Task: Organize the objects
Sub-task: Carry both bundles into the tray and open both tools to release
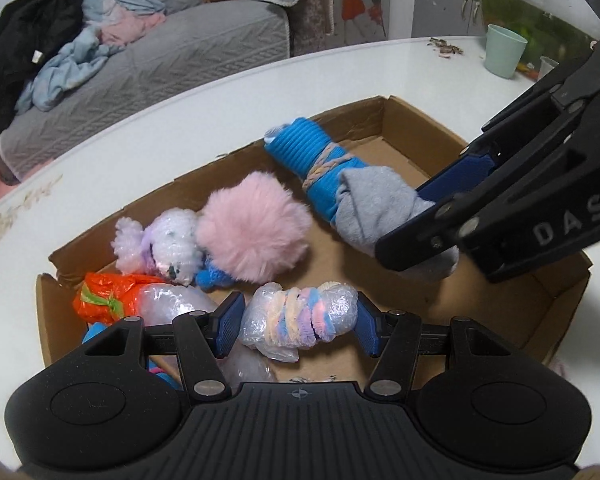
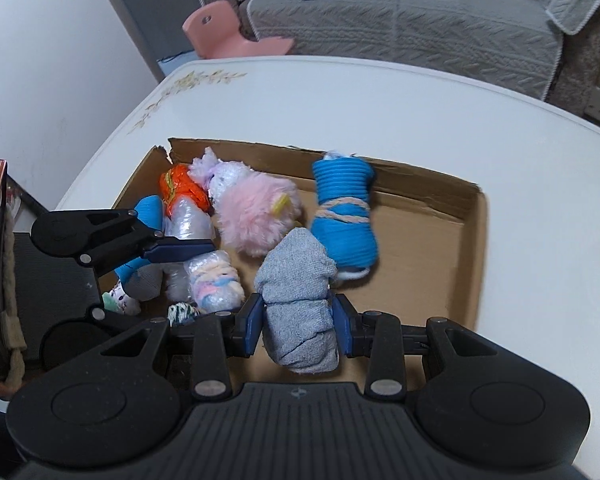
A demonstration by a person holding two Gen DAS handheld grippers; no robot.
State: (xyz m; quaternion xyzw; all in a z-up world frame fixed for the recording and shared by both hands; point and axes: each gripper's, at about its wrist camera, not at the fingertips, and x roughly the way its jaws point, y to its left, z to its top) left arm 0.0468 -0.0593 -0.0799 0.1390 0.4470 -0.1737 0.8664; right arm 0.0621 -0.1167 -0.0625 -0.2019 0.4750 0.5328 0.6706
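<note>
My right gripper (image 2: 299, 330) clamps the grey-and-blue sock bundle (image 2: 300, 312) over the cardboard box (image 2: 440, 248). My left gripper (image 1: 299, 330) pinches the plastic-wrapped bundle (image 1: 300, 322) at the box's six o'clock edge.

Grey sofa (image 1: 148, 56), green cup (image 1: 504, 51)
</note>
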